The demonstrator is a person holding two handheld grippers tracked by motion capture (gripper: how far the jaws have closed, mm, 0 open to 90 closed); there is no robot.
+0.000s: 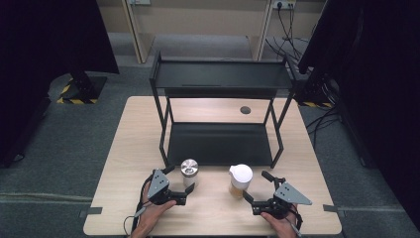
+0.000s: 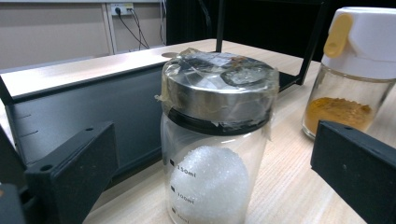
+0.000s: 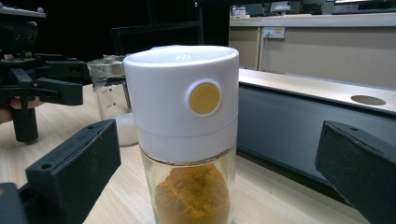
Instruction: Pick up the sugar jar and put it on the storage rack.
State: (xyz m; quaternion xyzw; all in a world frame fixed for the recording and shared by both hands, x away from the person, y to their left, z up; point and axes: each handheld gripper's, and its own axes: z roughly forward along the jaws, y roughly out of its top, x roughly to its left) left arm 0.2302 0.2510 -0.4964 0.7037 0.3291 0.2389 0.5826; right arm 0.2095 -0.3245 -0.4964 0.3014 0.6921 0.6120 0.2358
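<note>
Both tongs are seen spread wide at the near edge of the table (image 1: 124,148), each lined up on a jar and pinching nothing. Left gripper (image 1: 184,194): its jaws are held apart on either side of the steel-lidded glass jar (image 1: 189,172), which stands upright at near left, part filled with white granules; no contact is visible in the left gripper view. Right gripper (image 1: 255,195): its jaws are likewise held apart around the white-capped spice jar (image 1: 240,180), upright at near right and holding orange-brown powder, its cap marked by a yellow button. The step in hand is judged to be the approach before a double grasp. The next move calls for each pair of jaws to be closed squarely on the glass body below the lid. Farther off, the black two-tier rack (image 1: 220,74) is seen, its shelves bare.
</note>
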